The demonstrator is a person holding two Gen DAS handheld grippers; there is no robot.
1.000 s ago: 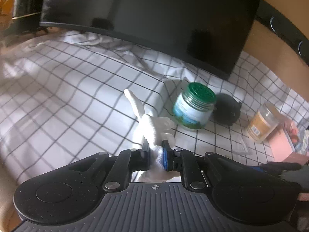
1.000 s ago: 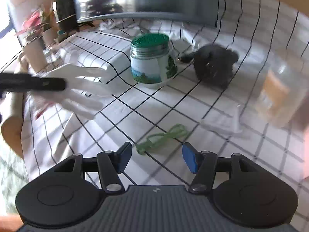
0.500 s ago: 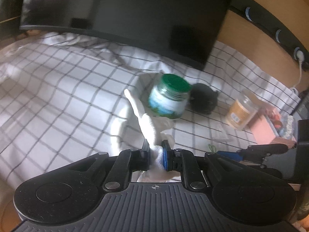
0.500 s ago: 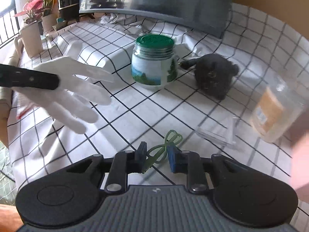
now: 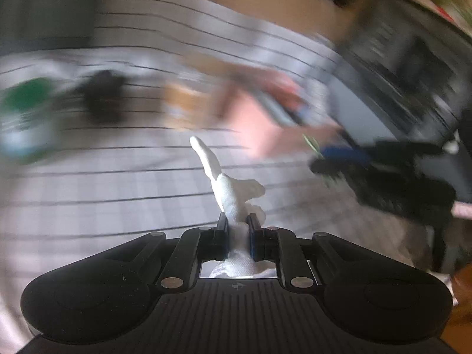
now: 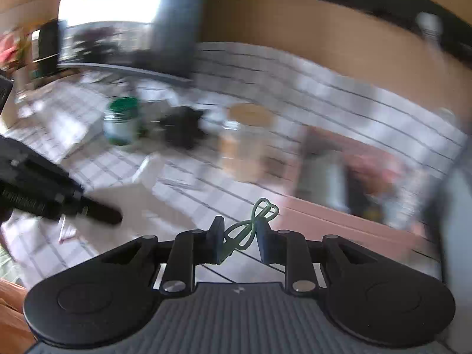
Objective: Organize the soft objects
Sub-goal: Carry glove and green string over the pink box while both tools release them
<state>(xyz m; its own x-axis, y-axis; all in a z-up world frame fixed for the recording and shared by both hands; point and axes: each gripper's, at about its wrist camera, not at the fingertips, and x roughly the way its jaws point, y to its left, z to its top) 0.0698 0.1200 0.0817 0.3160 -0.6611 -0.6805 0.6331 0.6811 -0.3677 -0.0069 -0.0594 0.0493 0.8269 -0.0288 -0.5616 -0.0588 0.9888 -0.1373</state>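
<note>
My left gripper (image 5: 238, 224) is shut on a white glove (image 5: 230, 188) and holds it above the checked tablecloth (image 5: 103, 194); its fingers stick up ahead of the jaws. My right gripper (image 6: 239, 237) is shut on a green elastic band (image 6: 253, 221), which loops out above the jaws. In the left wrist view the right gripper (image 5: 342, 153) shows at the right with the green band at its tip. In the right wrist view the left gripper (image 6: 97, 209) and the glove (image 6: 141, 185) show at the left. Both views are motion-blurred.
A green-lidded jar (image 6: 122, 121), a dark plush toy (image 6: 183, 126) and an amber jar (image 6: 247, 144) stand on the cloth. A pink box (image 6: 354, 194) lies at the right. A dark monitor (image 6: 132, 26) stands behind. A dark crate (image 5: 398, 73) is at the far right.
Both grippers have swung to the right, each carrying its object lifted off the cloth. The jars and plush toy now lie to the left. The right gripper closed on the band earlier.
</note>
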